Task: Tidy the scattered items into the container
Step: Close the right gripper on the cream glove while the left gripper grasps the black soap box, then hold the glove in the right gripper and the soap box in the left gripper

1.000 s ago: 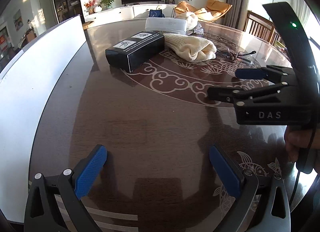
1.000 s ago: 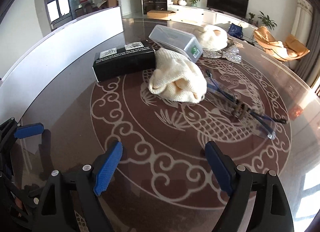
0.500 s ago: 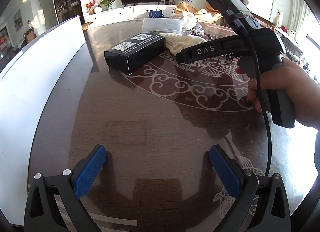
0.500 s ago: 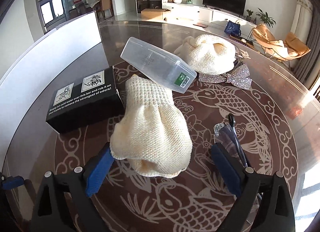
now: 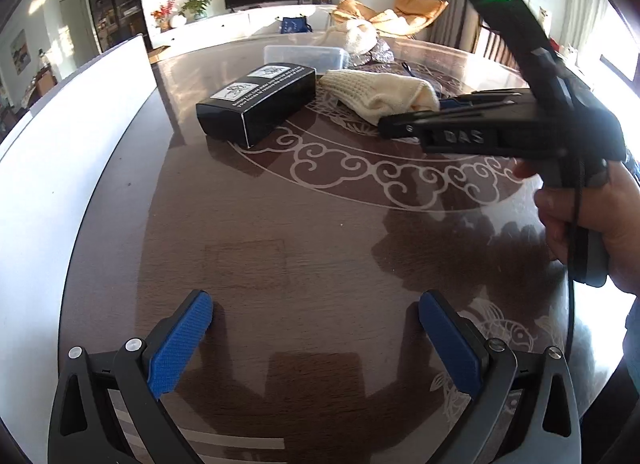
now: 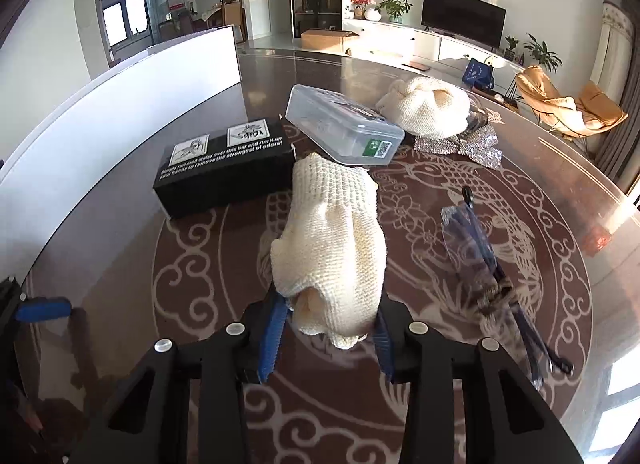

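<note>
The table [image 6: 120, 232], dark and glossy with a pale fish-and-cloud inlay, carries the clutter; a long white container [image 5: 60, 168] runs along its left edge. The step in hand looks like the first pickup: the right gripper [image 6: 326, 322] is closing on the near end of a cream knit pouch [image 6: 332, 256], its blue pads already against both sides of the fabric. The pouch lies mid-table, just beside a black box [image 6: 224, 162]. Next, I judge, comes a lift and a carry leftward over the box to the container; the soft knit may sag or slip from the pads.

The left gripper [image 5: 316, 344] hangs wide open over bare wood, holding nothing.

A clear plastic case [image 6: 344, 130] sits just behind the pouch, a second knit piece [image 6: 432, 108] and a sequined bow [image 6: 460, 146] beyond. Glasses [image 6: 484, 264] lie close to the right, near enough to be knocked.
</note>
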